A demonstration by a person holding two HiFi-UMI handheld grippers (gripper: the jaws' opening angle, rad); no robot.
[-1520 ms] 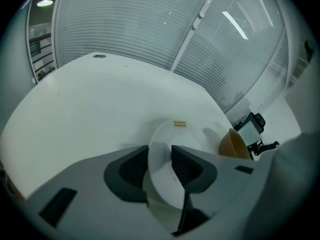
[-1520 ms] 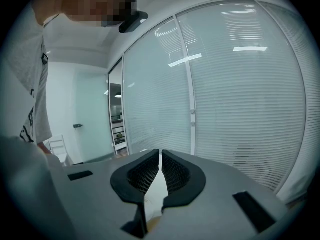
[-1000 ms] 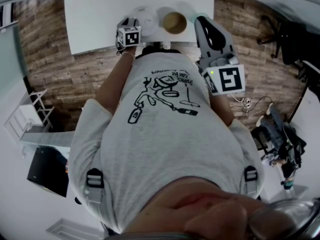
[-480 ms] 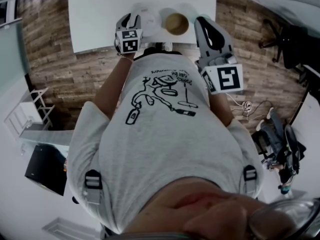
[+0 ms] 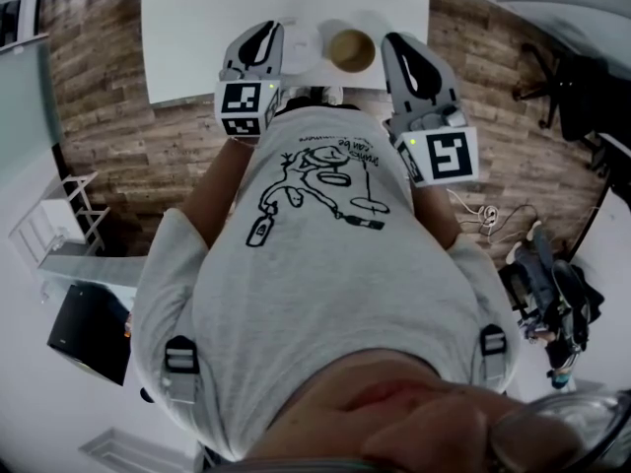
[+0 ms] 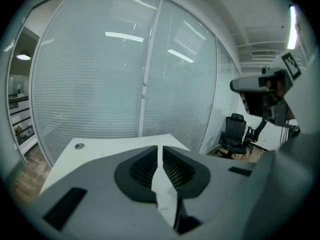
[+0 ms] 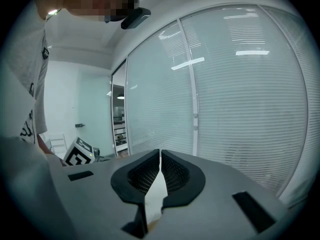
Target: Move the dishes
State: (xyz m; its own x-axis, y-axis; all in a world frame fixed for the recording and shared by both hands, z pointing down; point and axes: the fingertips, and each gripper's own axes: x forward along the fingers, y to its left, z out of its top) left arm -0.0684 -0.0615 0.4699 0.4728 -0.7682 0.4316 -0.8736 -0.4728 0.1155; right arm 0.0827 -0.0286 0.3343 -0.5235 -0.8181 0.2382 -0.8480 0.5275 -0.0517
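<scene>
In the head view a white table (image 5: 207, 28) lies at the top edge. Near its front edge stand a white plate (image 5: 302, 41) and a cup or bowl with a brown inside (image 5: 349, 47). My left gripper (image 5: 264, 30) hangs just left of the plate, jaws shut on nothing. My right gripper (image 5: 398, 40) is held right of the brown dish, also shut and empty. In the left gripper view the left gripper (image 6: 161, 149) points level over the table, and no dishes show. The right gripper (image 7: 160, 154) faces glass walls in its own view.
Wood floor (image 5: 108, 136) surrounds the table. An office chair (image 6: 233, 132) and glass partitions with blinds (image 6: 100, 84) show beyond the table. A white rack (image 5: 54, 230) stands at the left, bags and cables (image 5: 537, 264) at the right. The person's torso (image 5: 315, 264) fills the middle.
My left gripper has lifted and drawn back from beside the white plate, with its marker cube now larger and lower in view. The right gripper has hardly moved.
</scene>
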